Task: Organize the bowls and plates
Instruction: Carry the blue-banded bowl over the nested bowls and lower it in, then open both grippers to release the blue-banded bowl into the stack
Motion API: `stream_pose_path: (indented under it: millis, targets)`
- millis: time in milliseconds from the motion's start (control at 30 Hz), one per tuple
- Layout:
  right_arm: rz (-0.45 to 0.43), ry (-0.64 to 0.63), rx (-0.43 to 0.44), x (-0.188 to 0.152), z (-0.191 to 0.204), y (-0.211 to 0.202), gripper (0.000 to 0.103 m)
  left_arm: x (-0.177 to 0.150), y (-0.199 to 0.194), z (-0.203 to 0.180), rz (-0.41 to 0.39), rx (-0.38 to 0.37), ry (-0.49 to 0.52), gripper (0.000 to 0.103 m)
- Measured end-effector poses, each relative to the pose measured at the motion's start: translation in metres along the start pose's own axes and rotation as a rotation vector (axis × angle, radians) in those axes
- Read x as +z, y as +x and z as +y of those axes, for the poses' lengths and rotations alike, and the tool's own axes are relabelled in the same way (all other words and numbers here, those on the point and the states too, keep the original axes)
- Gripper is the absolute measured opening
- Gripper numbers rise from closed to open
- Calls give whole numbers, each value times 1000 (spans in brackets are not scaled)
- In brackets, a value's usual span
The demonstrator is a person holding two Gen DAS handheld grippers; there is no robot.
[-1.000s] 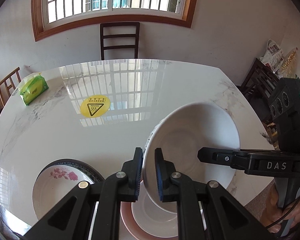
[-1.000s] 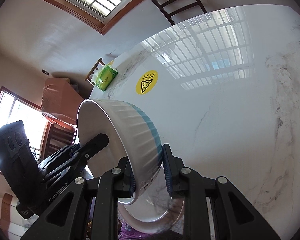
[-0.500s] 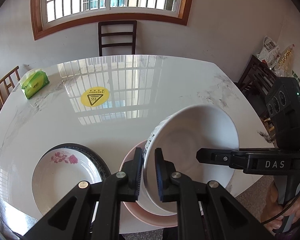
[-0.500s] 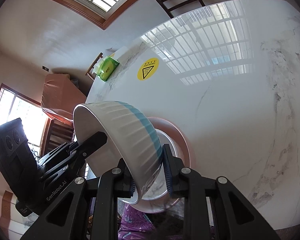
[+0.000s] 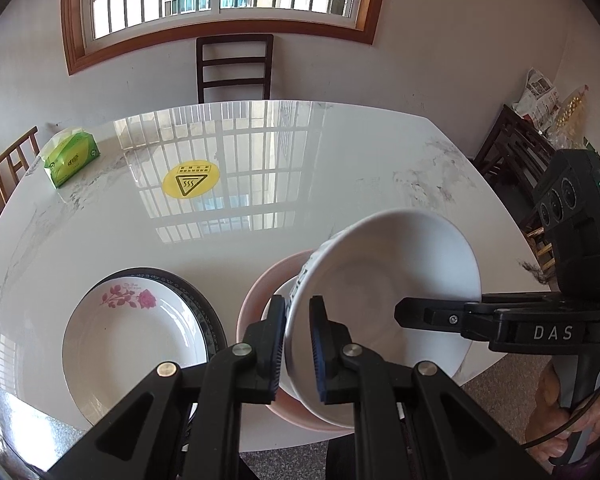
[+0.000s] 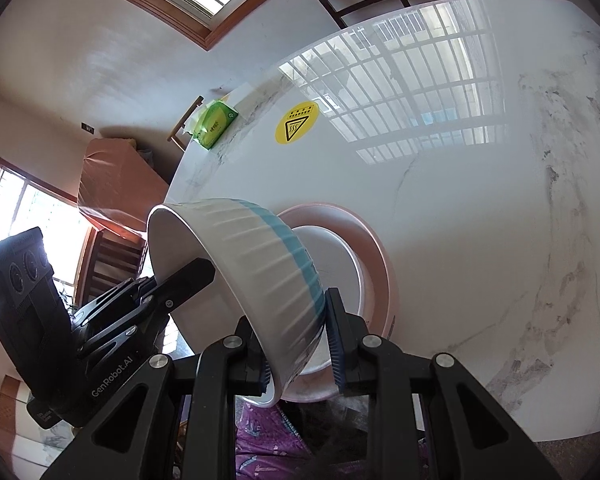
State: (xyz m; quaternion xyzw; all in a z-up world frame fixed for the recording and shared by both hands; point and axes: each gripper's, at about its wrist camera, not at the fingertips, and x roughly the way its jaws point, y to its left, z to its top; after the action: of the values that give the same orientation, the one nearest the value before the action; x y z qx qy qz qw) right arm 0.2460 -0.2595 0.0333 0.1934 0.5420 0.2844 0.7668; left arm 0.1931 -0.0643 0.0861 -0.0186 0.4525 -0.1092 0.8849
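Observation:
Both grippers hold one white ribbed bowl (image 5: 384, 284) with a blue band (image 6: 260, 264), tilted in the air. My left gripper (image 5: 298, 338) is shut on its near rim. My right gripper (image 6: 296, 338) is shut on the opposite rim. Under the bowl a pink plate (image 6: 374, 248) with a small white dish (image 6: 340, 260) on it sits at the table's near edge. A white rose-pattern plate (image 5: 128, 340) lies on a dark-rimmed plate (image 5: 204, 300) to the left.
The white marble table (image 5: 300, 184) carries a yellow heat sticker (image 5: 190, 180) and a green tissue pack (image 5: 70, 158) at the far left. Chairs stand behind (image 5: 234, 66) and to the left. A dark shelf (image 5: 512, 152) stands at the right.
Both grippers have lifted the bowl and pulled it back toward the near edge. The pink plate and the rose plate now show more fully below.

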Motion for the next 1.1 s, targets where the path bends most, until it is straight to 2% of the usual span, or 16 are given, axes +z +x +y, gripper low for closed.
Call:
stream_pose_path:
  millis: [867,1100]
  targets:
    - [59,-1,-57,-3,13,19,25,-23,15,2,77,7,-10,13]
    - [46,-32,-109,-4,21,24,29,-24,26,4,108,4,-12,13]
